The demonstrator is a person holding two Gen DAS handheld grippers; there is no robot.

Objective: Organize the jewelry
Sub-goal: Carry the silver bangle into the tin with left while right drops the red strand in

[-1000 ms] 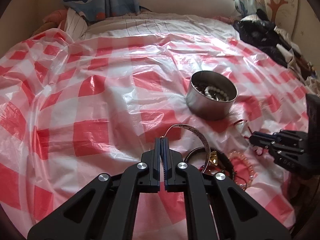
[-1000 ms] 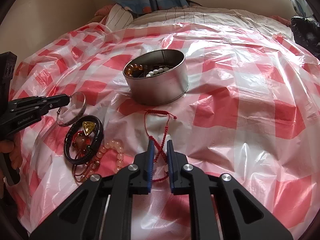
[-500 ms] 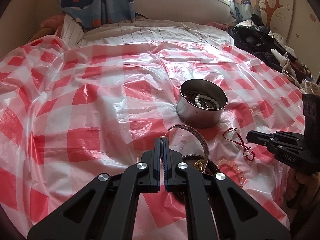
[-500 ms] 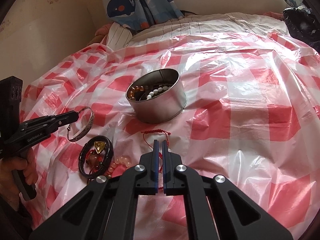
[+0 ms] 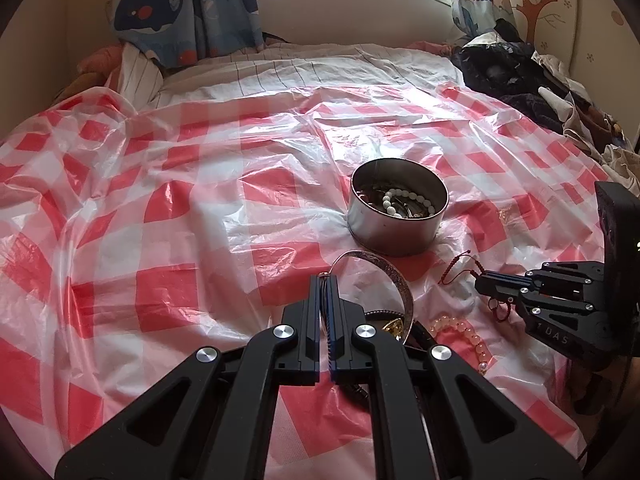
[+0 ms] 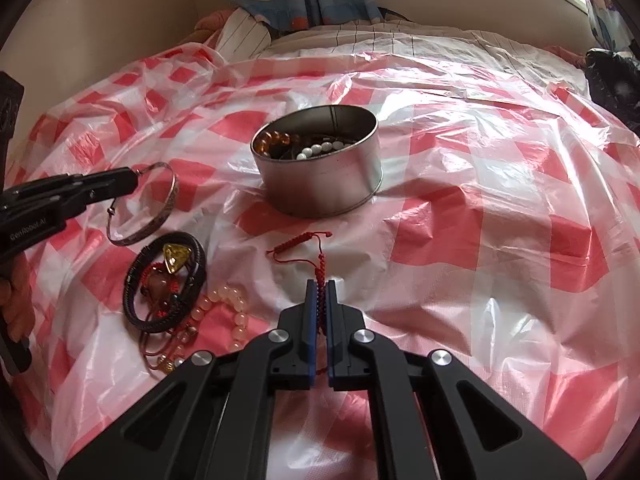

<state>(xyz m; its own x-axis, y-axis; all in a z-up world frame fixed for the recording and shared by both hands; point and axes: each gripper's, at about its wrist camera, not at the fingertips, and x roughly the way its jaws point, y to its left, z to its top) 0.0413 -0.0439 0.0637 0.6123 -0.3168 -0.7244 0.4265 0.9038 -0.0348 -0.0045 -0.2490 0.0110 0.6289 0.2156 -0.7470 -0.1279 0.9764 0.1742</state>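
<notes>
A round metal tin [image 5: 397,214] [image 6: 318,164] holding white and amber bead bracelets stands on the red-checked plastic sheet. My left gripper [image 5: 326,280] [image 6: 130,181] is shut on a silver bangle [image 5: 390,285] [image 6: 154,210] and holds it above the sheet, near the tin. My right gripper [image 6: 319,286] [image 5: 480,282] is shut on a red cord bracelet [image 6: 310,248] [image 5: 464,268], whose free end hangs toward the tin. A black leather bracelet with a yellow pendant [image 6: 166,276] and a pale bead bracelet [image 6: 228,308] lie on the sheet at the left.
The sheet [image 5: 168,208] covers a bed, wrinkled throughout. Dark clothes [image 5: 516,76] are piled at the far right. A whale-print curtain [image 5: 184,8] and striped bedding [image 6: 360,40] lie beyond the sheet.
My right gripper closed on the red cord bracelet and lifted it off the sheet. My left gripper rose with the silver bangle. Both views now sit higher.
</notes>
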